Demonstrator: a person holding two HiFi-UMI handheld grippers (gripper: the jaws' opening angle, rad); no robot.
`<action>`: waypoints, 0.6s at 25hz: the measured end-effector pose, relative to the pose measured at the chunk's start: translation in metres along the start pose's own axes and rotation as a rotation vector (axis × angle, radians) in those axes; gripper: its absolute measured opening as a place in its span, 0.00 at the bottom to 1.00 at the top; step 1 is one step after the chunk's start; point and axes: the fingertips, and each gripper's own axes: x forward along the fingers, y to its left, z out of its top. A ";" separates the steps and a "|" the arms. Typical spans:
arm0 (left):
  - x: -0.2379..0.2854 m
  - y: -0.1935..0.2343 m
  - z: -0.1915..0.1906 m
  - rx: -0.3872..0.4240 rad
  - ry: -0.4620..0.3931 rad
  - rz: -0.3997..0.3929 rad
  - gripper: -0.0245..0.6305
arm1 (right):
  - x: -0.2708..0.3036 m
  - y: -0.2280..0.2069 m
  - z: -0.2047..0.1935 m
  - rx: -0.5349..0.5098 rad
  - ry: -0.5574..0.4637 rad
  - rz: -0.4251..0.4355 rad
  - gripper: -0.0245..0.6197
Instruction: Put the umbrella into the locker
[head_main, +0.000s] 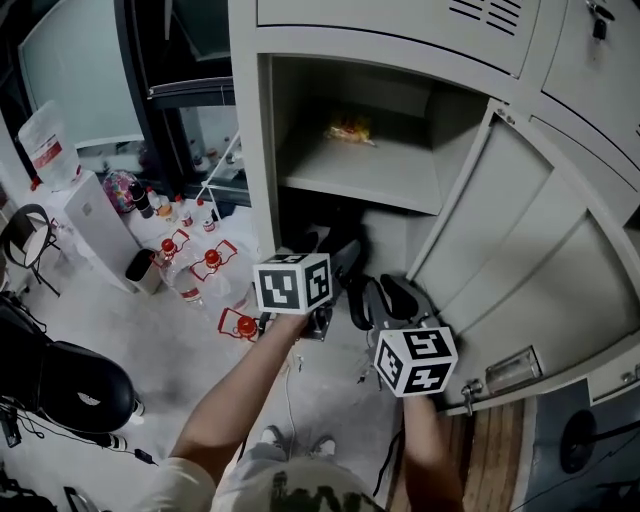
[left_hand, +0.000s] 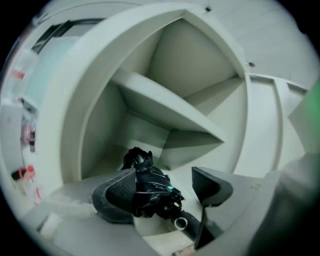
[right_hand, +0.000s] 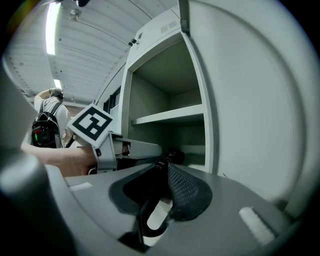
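1. Below the shelf (left_hand: 170, 112), in the lower compartment of the locker (head_main: 250, 150), lies the black folded umbrella (left_hand: 150, 192).
2. Left gripper (left_hand: 165, 176) has its jaws wide apart; the umbrella leans on the 9 o'clock pad (left_hand: 117, 192) only.
3. Right gripper (right_hand: 162, 167), at 4 o'clock from the left one in the head view, has its jaws a little apart.

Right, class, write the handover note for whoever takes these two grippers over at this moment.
Left gripper: jaws wide apart; black folded umbrella lies between them against one pad, unclamped.
Right gripper: jaws slightly apart, nothing seen between.
Umbrella sits in the lower compartment of the locker, under the shelf; door open.
Done: umbrella inside, apparently released.
To do: draw both grippers out; check it lies steady.
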 end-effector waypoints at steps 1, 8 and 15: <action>-0.003 -0.001 0.000 0.022 -0.002 -0.001 0.60 | 0.001 0.001 -0.001 -0.002 0.005 0.003 0.14; -0.035 -0.007 0.002 0.178 -0.019 -0.052 0.53 | 0.006 0.016 -0.013 -0.063 0.068 -0.011 0.26; -0.068 -0.005 -0.005 0.240 -0.022 -0.136 0.48 | 0.017 0.032 -0.042 -0.199 0.192 -0.087 0.40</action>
